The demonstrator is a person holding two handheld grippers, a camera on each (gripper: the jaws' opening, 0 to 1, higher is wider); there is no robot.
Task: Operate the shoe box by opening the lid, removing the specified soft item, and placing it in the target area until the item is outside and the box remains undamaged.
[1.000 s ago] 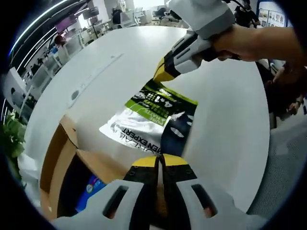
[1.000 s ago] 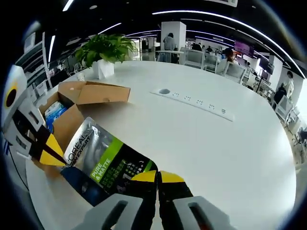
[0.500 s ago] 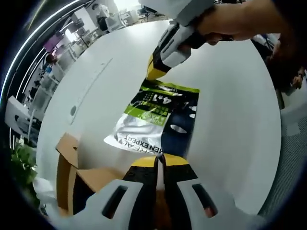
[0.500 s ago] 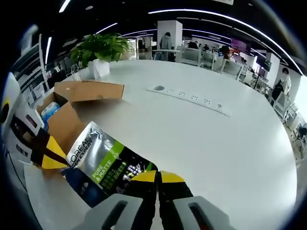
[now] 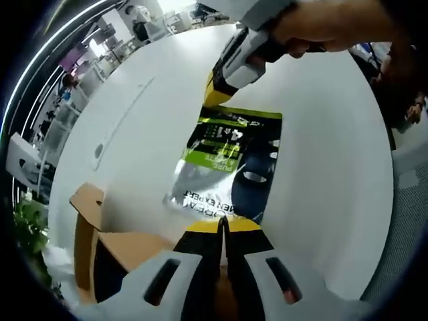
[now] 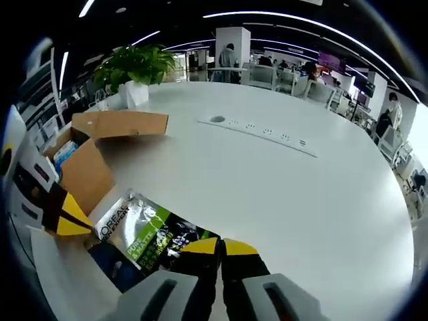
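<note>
Pouch (image 5: 231,170) lowered since 0.5 s ago, now flat on tabletop (image 6: 281,194) beside shoe box (image 6: 87,160). Left gripper (image 5: 223,226) and right gripper (image 6: 219,246): fingers pressed together, pinching opposite pouch edges.

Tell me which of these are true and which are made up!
1. The pouch is green, silver and dark blue. True.
2. The box is closed. False: its flaps stand open.
3. Both claws pinch the pouch, one at each end. True: the right claw holds one end, the left claw the other.
4. The pouch is inside the box. False: it is outside, over the white table.
5. A leafy plant stands on the table beyond the box. True.
6. The table is covered in toys. False: no toys can be seen.
</note>
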